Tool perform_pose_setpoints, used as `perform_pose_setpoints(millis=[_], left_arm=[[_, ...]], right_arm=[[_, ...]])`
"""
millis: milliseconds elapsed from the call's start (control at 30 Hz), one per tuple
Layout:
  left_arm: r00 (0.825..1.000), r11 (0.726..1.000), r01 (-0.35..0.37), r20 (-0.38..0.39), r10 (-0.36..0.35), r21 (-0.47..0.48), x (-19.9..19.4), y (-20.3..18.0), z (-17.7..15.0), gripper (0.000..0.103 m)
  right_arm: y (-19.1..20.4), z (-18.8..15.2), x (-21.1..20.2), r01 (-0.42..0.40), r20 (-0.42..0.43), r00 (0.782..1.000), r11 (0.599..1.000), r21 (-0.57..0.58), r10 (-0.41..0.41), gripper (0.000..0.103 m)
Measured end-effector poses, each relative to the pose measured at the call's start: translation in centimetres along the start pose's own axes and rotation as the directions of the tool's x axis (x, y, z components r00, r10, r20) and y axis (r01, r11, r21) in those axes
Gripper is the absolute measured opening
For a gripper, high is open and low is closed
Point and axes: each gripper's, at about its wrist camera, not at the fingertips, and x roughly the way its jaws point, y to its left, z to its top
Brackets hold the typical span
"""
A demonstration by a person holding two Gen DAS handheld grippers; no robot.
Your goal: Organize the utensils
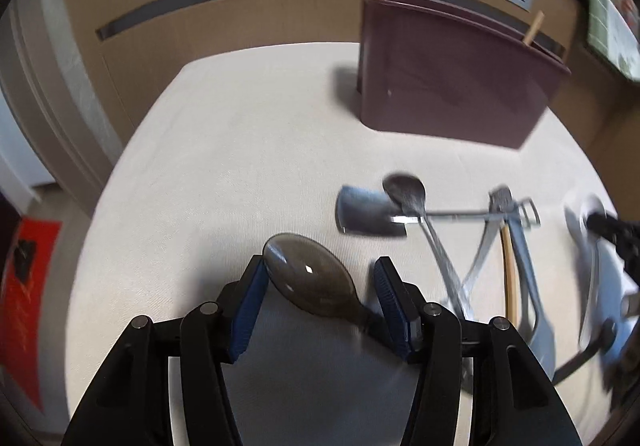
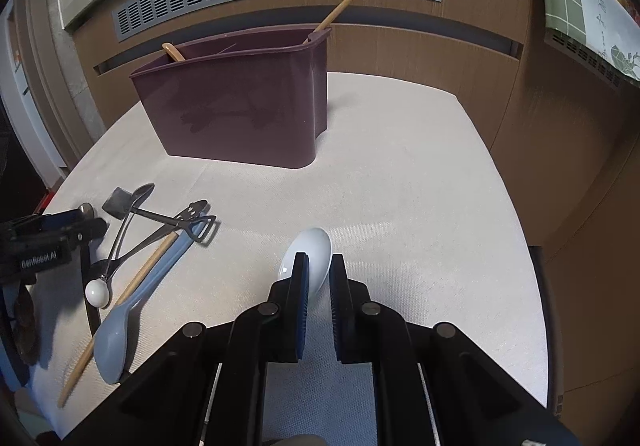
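Near the table's (image 2: 440,186) front edge, right gripper (image 2: 318,266) clamps white spoon (image 2: 316,246); left gripper (image 1: 320,278) spread.

left gripper (image 1: 320,278): black angular plastic linkage arms, 2 fingers
pads (image 1: 248,310): blue, ribbed
pivots: round silver pins at finger joints
right gripper (image 2: 318,278): same black build, blue ribbed pads, silver pins
marking: white "GenRobot.AI" lettering on the black body, seen from right wrist
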Motion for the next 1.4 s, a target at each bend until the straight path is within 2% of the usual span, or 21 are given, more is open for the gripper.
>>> perform_pose_setpoints(millis=[167, 267, 367, 500, 600, 700, 867, 967, 1067, 1167, 1300, 1400], left_arm=[[1.0, 1.0, 0.006, -0.018, -0.005, 0.003, -1.2, 1.6, -1.3, 0.057], [1.0, 1.0, -0.015, -0.028, 0.014, -0.024, -1.5, 2.9, -1.7, 0.057], [0.998, 0.997, -0.037, -0.046, 0.034, -0.072, -1.7, 4.1, -1.9, 0.057], [0.998, 0.984, 0.007, -0.064, -0.019, -0.18, -1.9, 5.4, -2.0, 0.057], [0.997, 0.978, 0.03, -0.06, -0.043, -0.209, -1.5, 5.3, -1.5, 0.057], [0.996, 0.984, 0.062, -0.048, -0.072, -0.168, -0.9, 3.8, -0.5, 0.057], [0.987, 0.987, 0.158, -0.019, -0.158, -0.019, -0.3, -0.3, 0.4, 0.057], [0.991, 0.99, 0.136, 0.018, -0.136, 0.031, -1.1, -1.1, 0.2, 0.057], [0.993, 0.994, 0.108, 0.041, -0.109, 0.024, -1.9, -0.4, 0.0, 0.057], [0.995, 0.994, 0.089, 0.039, -0.087, -0.056, -2.8, 1.9, -0.2, 0.057], [0.996, 0.974, 0.091, 0.038, -0.085, -0.206, -3.5, 4.9, -0.8, 0.06], [0.993, 0.966, 0.117, 0.021, -0.116, -0.229, -3.5, 4.8, -1.3, 0.063]], right_arm=[[0.1, -0.1, 0.5, -0.018, -0.014, 1.0, 1.0, -0.004, 0.018, 0.012], [-0.3, -0.1, 0.6, -0.053, -0.031, 0.998, 0.998, 0.032, 0.054, 0.019], [-0.5, -0.2, 0.2, -0.065, -0.017, 0.998, 0.997, 0.046, 0.066, 0.02], [-0.6, -0.5, -0.8, -0.055, 0.002, 0.998, 0.998, 0.034, 0.055, 0.02], [-0.7, -0.7, -1.4, -0.04, 0.009, 0.999, 0.999, 0.031, 0.04, 0.02], [-1.0, -0.9, -1.8, -0.041, 0.0, 0.999, 0.998, 0.049, 0.041, 0.021], [-1.3, -1.7, -1.5, -0.083, -0.053, 0.995, 0.991, 0.105, 0.089, 0.027], [-1.4, -2.3, -0.9, -0.127, -0.095, 0.985, 0.979, 0.16, 0.144, 0.028], [-1.2, -2.3, -0.4, -0.131, -0.104, 0.983, 0.973, 0.191, 0.153, 0.033], [-0.5, -1.4, 0.4, -0.089, -0.12, 0.987, 0.981, 0.174, 0.111, 0.034], [0.7, 0.0, 1.9, -0.012, -0.135, 0.99, 0.992, 0.125, 0.029, 0.034], [1.7, 0.8, 2.6, 0.046, -0.137, 0.99, 0.997, 0.066, -0.036, 0.034]])
